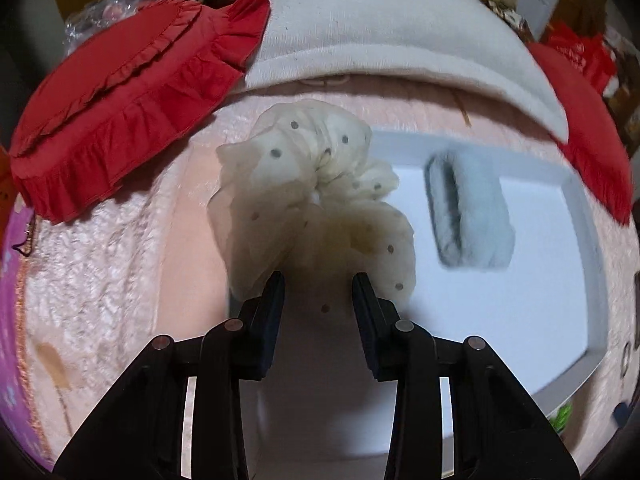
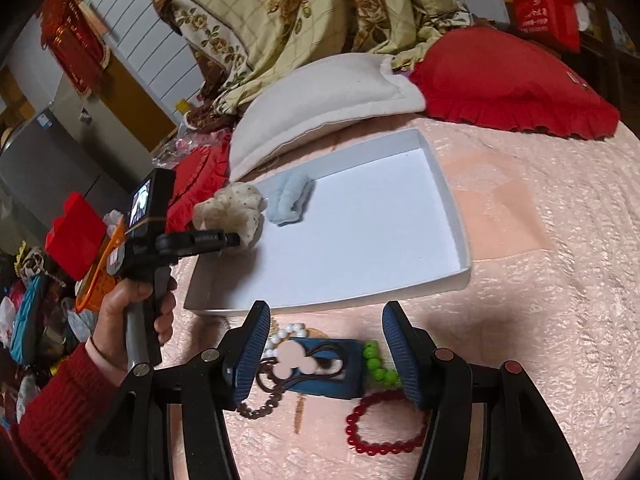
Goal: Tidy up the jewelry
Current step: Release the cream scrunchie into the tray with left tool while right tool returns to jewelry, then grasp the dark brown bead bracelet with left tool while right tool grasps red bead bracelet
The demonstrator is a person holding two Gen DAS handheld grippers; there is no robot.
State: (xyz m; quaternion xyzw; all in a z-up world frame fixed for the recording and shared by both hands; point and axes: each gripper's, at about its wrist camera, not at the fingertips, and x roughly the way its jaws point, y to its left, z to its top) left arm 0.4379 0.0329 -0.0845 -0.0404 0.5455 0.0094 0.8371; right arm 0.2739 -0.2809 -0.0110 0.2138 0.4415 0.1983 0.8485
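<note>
White tray [image 2: 448, 216] on pink bedspread [image 2: 540, 320] as landmark. Left claw [image 1: 319, 280] at tray's near-left corner, jaws narrowed on a cream dotted scrunchie [image 1: 312, 184] bunched between them. Blue fuzzy scrunchie [image 2: 290, 198] lies inside tray, far-left part. Right claw [image 2: 324, 320] half open, holding nothing, over the bracelets just outside tray's near edge: red bead bracelet [image 2: 384, 424], green beads [image 2: 376, 364], white pearls [image 2: 288, 332].
</note>
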